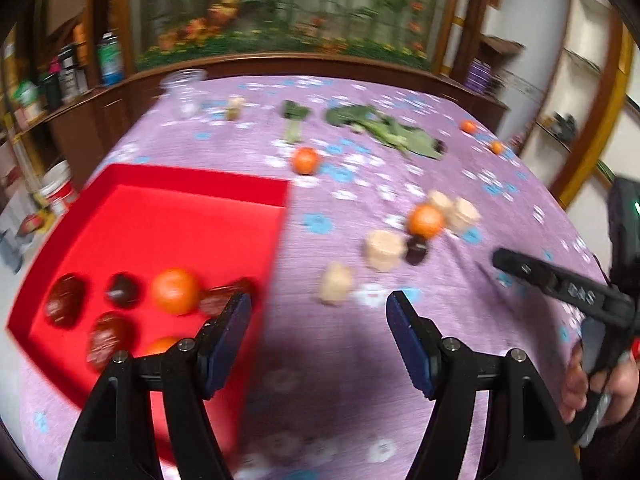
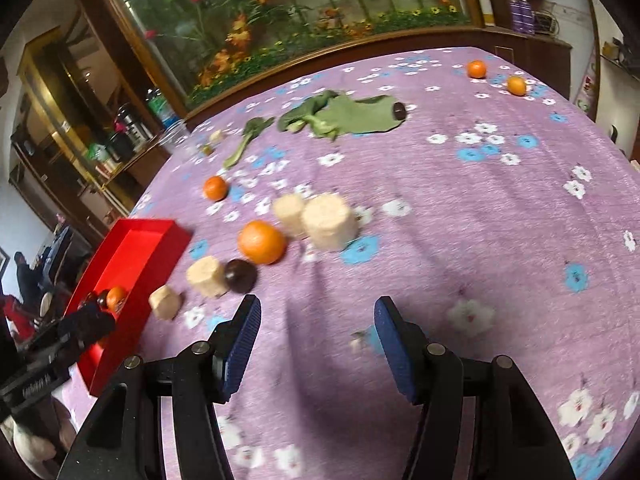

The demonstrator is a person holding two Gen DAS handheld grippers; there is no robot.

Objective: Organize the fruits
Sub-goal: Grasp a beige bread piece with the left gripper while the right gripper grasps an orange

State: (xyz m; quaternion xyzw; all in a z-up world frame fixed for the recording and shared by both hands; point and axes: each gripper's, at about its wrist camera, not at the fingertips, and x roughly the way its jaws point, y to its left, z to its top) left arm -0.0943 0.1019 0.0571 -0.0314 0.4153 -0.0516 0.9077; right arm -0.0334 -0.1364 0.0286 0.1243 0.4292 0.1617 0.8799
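Observation:
A red tray [image 1: 224, 184] on the left holds two oranges [image 1: 175, 291] and several dark red fruits [image 1: 66, 300]; it also shows in the right wrist view [image 2: 160, 226]. Loose oranges [image 1: 426, 221] [image 2: 262, 241] and a dark fruit [image 2: 240, 276] lie on the purple cloth among pale corn pieces [image 2: 330, 222]. More oranges sit further back [image 1: 306, 160] [image 2: 477, 69]. My left gripper [image 1: 319, 308] is open and empty over the tray's right edge. My right gripper [image 2: 316, 310] is open and empty, near the dark fruit.
Green leafy vegetables [image 2: 344, 114] and a small stalk [image 1: 294, 118] lie at the back of the table. A clear glass jar [image 1: 186, 92] stands at the back left. Wooden cabinets and shelves with bottles [image 1: 110, 58] surround the table.

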